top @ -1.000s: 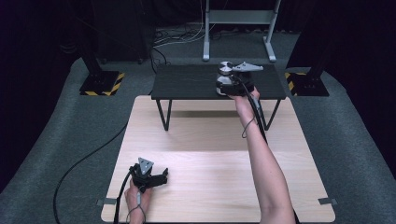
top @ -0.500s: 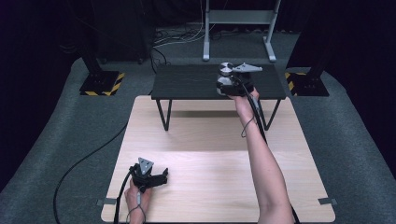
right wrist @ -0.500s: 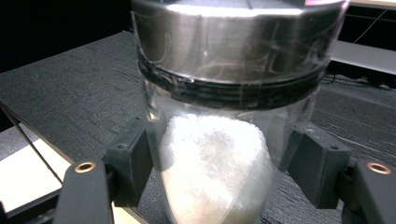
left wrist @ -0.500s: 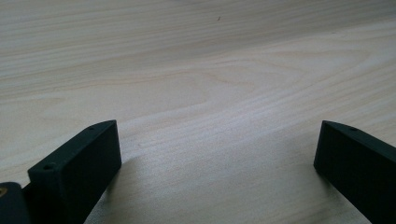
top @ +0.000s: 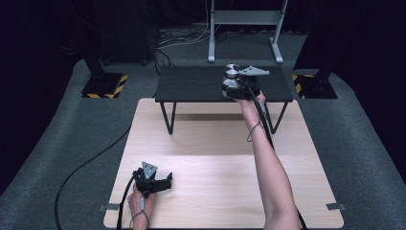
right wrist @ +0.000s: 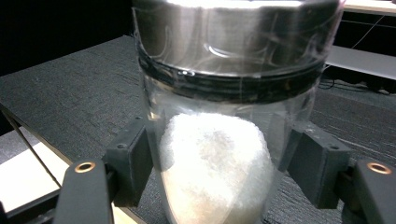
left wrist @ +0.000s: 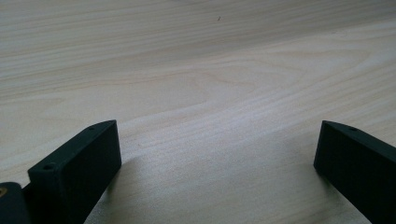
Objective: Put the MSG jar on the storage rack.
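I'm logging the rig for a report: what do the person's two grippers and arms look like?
Both are black two-jaw tools with block-shaped pads, each topped by a grey three-cornered plate and trailing a black cable: left gripper, right gripper. Brass-coloured screws show near the jaws. Forearms are bare, no sleeves.

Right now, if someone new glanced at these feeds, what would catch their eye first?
Probably the clear jar with a metal lid and white fluffy filling, clamped by the right gripper on the black side table at the far end. Next, the left gripper resting near the front left of the light wooden table, fingers wide apart with nothing between them.
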Demonstrator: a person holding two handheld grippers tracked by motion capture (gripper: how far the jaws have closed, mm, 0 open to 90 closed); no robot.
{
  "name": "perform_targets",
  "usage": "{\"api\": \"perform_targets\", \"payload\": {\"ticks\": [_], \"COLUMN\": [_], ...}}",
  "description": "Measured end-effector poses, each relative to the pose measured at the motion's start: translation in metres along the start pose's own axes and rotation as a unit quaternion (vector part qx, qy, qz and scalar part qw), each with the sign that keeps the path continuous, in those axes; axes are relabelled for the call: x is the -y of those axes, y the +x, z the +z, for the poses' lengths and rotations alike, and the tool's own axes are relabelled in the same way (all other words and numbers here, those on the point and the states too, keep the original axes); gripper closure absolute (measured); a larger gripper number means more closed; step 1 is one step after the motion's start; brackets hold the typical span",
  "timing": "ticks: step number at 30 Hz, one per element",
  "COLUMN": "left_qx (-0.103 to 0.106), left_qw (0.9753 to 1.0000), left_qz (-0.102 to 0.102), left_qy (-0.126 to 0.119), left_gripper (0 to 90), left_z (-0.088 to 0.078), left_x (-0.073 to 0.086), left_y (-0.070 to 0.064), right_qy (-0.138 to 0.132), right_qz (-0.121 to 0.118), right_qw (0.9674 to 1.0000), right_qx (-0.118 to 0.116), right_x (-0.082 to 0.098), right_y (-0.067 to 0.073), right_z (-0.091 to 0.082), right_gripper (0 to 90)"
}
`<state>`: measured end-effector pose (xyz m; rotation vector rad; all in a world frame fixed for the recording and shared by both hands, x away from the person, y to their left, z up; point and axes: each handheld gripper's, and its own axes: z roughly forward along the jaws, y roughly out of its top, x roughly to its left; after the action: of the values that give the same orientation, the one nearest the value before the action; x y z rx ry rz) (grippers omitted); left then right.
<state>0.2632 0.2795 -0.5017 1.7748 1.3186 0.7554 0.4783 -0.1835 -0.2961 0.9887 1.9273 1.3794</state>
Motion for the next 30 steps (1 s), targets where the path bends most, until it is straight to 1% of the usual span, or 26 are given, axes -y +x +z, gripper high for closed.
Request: {"api": "perform_targets", "payload": {"ticks": [3,4,5,6,7,8,9,11,12,15,17,18,20,22,24,25,27,30], "left_qx": [0.000,0.000,0.000,0.000,0.000,0.000,0.000,0.000,0.000,0.000,0.000,0.000,0.000,0.000,-0.001,-0.001,-0.001,-0.001], "left_qw": [1.0000,1.0000,1.0000,1.0000,1.0000,1.0000,1.0000,1.0000,1.0000,1.0000,1.0000,1.0000,1.0000,1.0000,1.0000,1.0000,1.0000,1.0000], "left_qz": [0.000,0.001,0.000,0.001,0.000,0.000,0.000,0.000,0.000,0.000,-0.001,-0.001,-0.003,-0.004,-0.004,-0.004,-0.004,-0.004], "left_qy": [0.000,0.000,0.000,0.000,0.000,0.000,0.000,0.000,0.000,0.000,0.000,0.000,0.001,0.000,0.001,0.001,0.000,0.000], "left_gripper": [0.5,0.5,0.5,0.5,0.5,0.5,0.5,0.5,0.5,0.5,0.5,0.5,0.4,0.5,0.5,0.5,0.5,0.5], "left_z": [0.000,0.000,0.000,0.000,0.000,0.000,0.000,0.000,0.000,0.000,0.000,0.000,0.000,0.000,0.001,0.001,0.001,0.001], "left_x": [0.000,0.000,0.000,0.000,0.000,0.000,0.000,0.000,0.000,0.000,0.000,0.000,0.000,0.000,0.000,0.000,0.000,0.000], "left_y": [0.000,0.000,0.000,0.000,0.000,0.000,0.000,0.000,0.000,0.000,0.000,0.000,0.000,0.000,0.000,0.000,0.000,0.000], "right_qy": [-0.002,-0.004,-0.002,0.006,0.013,0.012,0.009,0.010,0.006,0.008,0.012,0.011,0.010,0.009,0.013,0.014,0.021,0.034], "right_qz": [-0.001,-0.001,-0.002,0.003,0.010,0.012,0.008,-0.011,-0.012,-0.001,-0.008,-0.011,-0.012,-0.017,-0.020,-0.019,-0.015,-0.020], "right_qw": [1.0000,1.0000,1.0000,0.9997,0.9994,0.9998,0.9999,0.9999,0.9999,0.9997,0.9995,0.9994,0.9992,0.9990,0.9986,0.9984,0.9977,0.9968], "right_qx": [0.000,-0.001,0.003,0.023,0.030,0.014,0.000,-0.002,-0.008,-0.025,-0.027,-0.032,-0.037,-0.041,-0.046,-0.051,-0.062,-0.070], "right_x": [0.001,0.002,0.002,0.000,-0.002,-0.001,0.001,0.002,0.004,0.008,0.012,0.015,0.021,0.030,0.041,0.048,0.061,0.080], "right_y": [0.000,0.000,0.002,0.010,0.013,0.010,0.008,0.012,0.012,0.010,0.013,0.013,0.016,0.020,0.024,0.025,0.027,0.030], "right_z": [0.000,0.000,0.001,0.001,-0.001,-0.004,-0.009,-0.020,-0.026,-0.042,-0.053,-0.058,-0.070,-0.082,-0.092,-0.097,-0.104,-0.111], "right_gripper": [29.6,22.6,4.5,0.3,0.0,0.0,0.0,0.0,0.0,0.0,0.0,0.0,0.0,0.0,0.0,0.0,0.0,0.0]}}
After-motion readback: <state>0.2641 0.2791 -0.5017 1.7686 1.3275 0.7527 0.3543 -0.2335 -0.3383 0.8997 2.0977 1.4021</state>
